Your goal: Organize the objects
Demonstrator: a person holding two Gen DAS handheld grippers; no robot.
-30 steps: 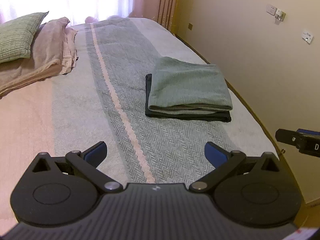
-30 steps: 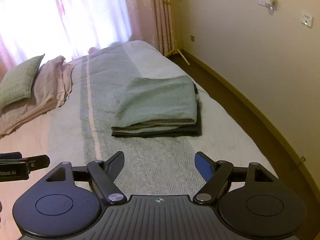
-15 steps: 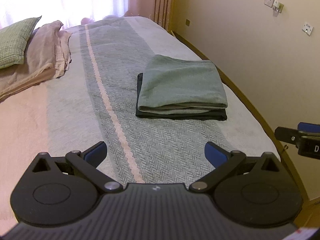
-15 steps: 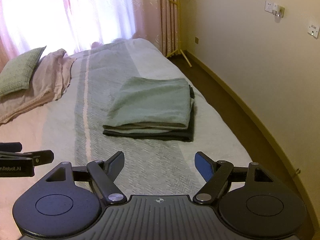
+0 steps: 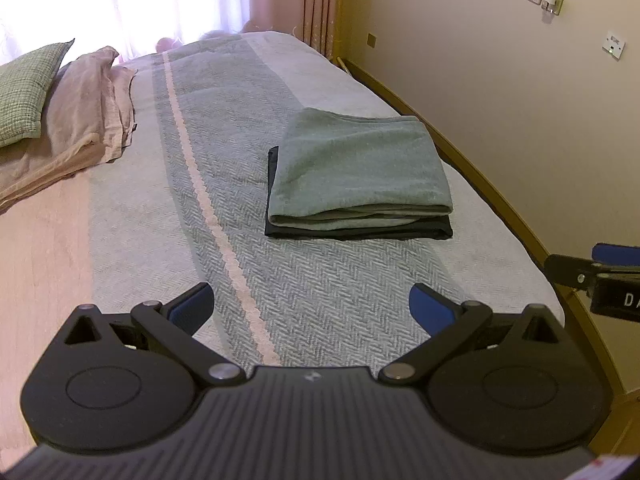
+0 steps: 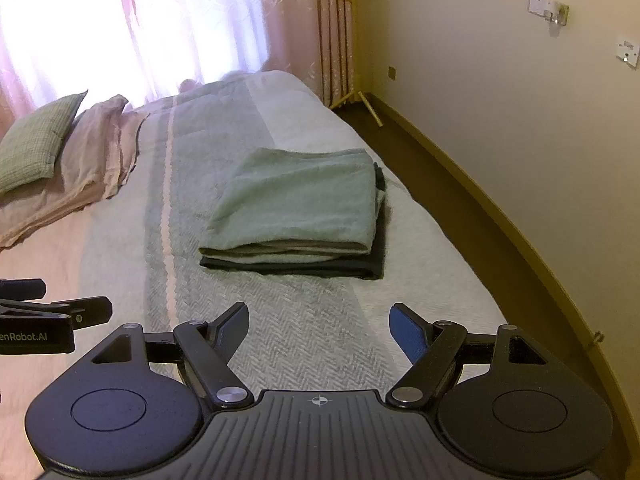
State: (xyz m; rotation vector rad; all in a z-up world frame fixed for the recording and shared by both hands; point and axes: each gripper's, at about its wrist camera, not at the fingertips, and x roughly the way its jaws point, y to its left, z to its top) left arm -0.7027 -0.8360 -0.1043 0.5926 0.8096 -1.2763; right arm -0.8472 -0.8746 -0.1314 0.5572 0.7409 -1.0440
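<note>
A folded green towel point(image 5: 360, 168) lies flat on a dark folded cloth point(image 5: 360, 234) near the bed's point(image 5: 280, 288) right edge, folded edge facing both empty grippers, left point(image 5: 312, 308) and right point(image 6: 318, 330), jaws spread apart.

Left gripper point(image 5: 310, 306) fills the bottom of the frame, jaws spread wide with nothing between them, above the striped bedspread point(image 5: 224, 152). Centre-right, a folded green towel point(image 5: 358, 168) sits on top of a dark folded cloth point(image 5: 360, 234). Upper left, a green pillow point(image 5: 26, 88) rests on pink bedding point(image 5: 80, 120). The right gripper point(image 5: 600, 270) pokes in at the right edge.
</note>
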